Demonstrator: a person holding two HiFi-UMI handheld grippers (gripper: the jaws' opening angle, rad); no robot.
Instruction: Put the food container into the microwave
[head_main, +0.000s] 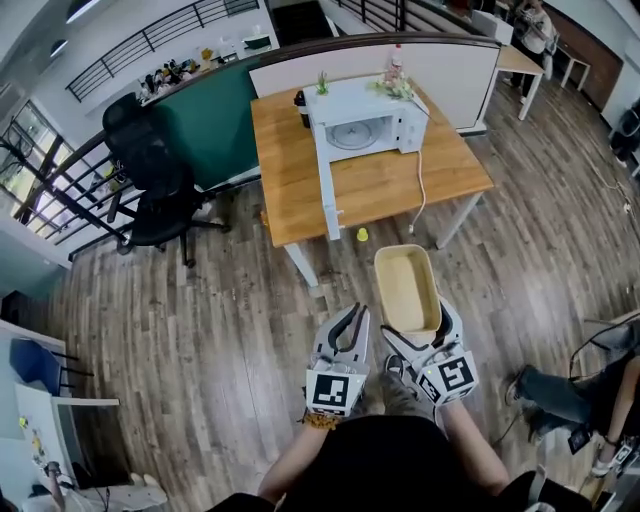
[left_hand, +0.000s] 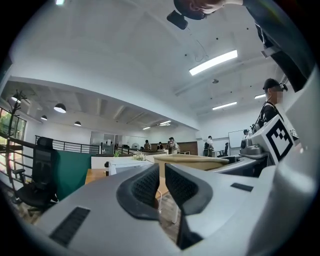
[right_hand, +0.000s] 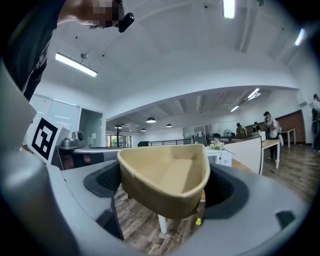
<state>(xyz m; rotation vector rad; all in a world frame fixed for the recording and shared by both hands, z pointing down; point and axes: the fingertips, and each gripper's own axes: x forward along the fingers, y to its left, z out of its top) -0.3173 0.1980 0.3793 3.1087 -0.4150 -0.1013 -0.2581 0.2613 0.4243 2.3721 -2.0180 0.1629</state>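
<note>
Tan and open-topped, the food container (head_main: 406, 290) is pinched at its near end between the widely spread jaws of the right gripper (head_main: 418, 328), held level above the wooden floor (head_main: 220, 330) and well short of the bench (head_main: 290, 170). Just beside it the left gripper (head_main: 355, 316) holds nothing, its jaws drawn almost together with only a slit between the pads. On the bench stands the white microwave (head_main: 365, 120), its door (head_main: 328, 190) swung open toward the person.
</note>
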